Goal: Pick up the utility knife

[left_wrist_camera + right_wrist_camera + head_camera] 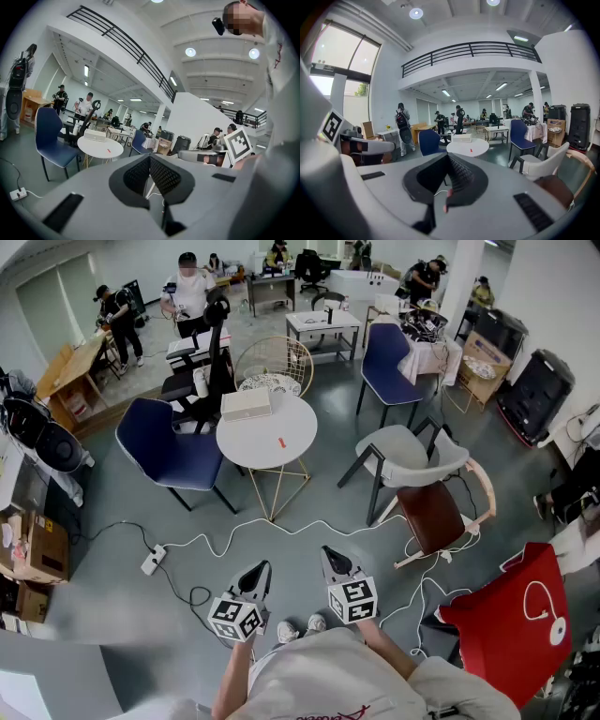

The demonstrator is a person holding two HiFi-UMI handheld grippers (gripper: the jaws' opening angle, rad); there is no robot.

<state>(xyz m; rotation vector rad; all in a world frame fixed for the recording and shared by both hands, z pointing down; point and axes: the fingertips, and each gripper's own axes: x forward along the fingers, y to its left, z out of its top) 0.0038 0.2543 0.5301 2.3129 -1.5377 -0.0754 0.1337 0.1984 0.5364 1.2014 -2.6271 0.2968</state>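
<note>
Both grippers clenched, nothing between the jaws: left gripper (262, 567), right gripper (328, 553), held side by side. The small orange-red utility knife (280, 442) lies well ahead of both, on the round white table with gold wire legs (246, 448), apart from the flat white box (246, 404) at the far edge. In between: grey floor with a white cable (281, 531) snaking across. Dark blue padded chair (173, 451) ahead-left of the left gripper, grey shell armchair (412, 457) ahead-right of the right one. The knife's long axis runs roughly away from the grippers; too small to tell the blade end.
</note>
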